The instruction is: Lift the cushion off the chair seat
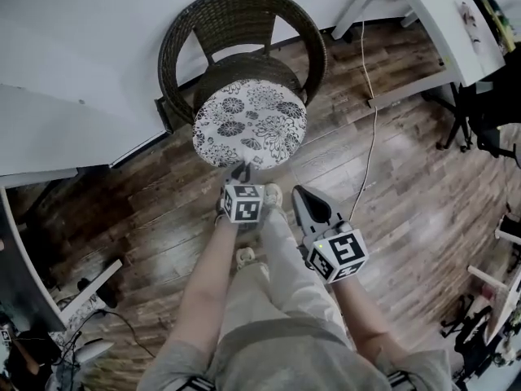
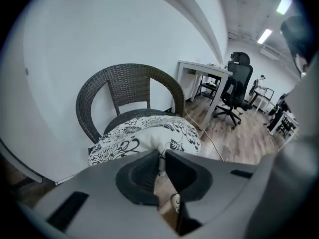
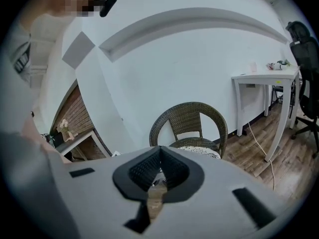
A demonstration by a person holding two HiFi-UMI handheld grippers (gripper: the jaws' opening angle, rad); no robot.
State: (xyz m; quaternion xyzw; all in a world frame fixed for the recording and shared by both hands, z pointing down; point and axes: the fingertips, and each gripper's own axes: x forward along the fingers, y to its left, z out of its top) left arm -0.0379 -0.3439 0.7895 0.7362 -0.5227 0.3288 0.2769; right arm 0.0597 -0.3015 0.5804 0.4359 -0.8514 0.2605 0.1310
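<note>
A round white cushion (image 1: pixel 251 123) with a black flower print lies over the seat of a dark wicker chair (image 1: pixel 244 19). My left gripper (image 1: pixel 241 168) is shut on the cushion's near edge. In the left gripper view the jaws (image 2: pixel 161 156) pinch a fold of the cushion (image 2: pixel 144 133), whose near edge is pulled up towards me. My right gripper (image 1: pixel 299 192) hangs to the right of it, apart from the cushion, with nothing in it. In the right gripper view its tips (image 3: pixel 160 151) meet in front of the chair (image 3: pixel 189 113) and cushion (image 3: pixel 202 152).
The chair stands against a white wall. A white desk (image 1: pixel 444 15) is at the upper right, with a cable (image 1: pixel 372 129) trailing over the wooden floor. A black office chair (image 2: pixel 237 91) stands farther off. The person's legs and shoes (image 1: pixel 244 257) are below the grippers.
</note>
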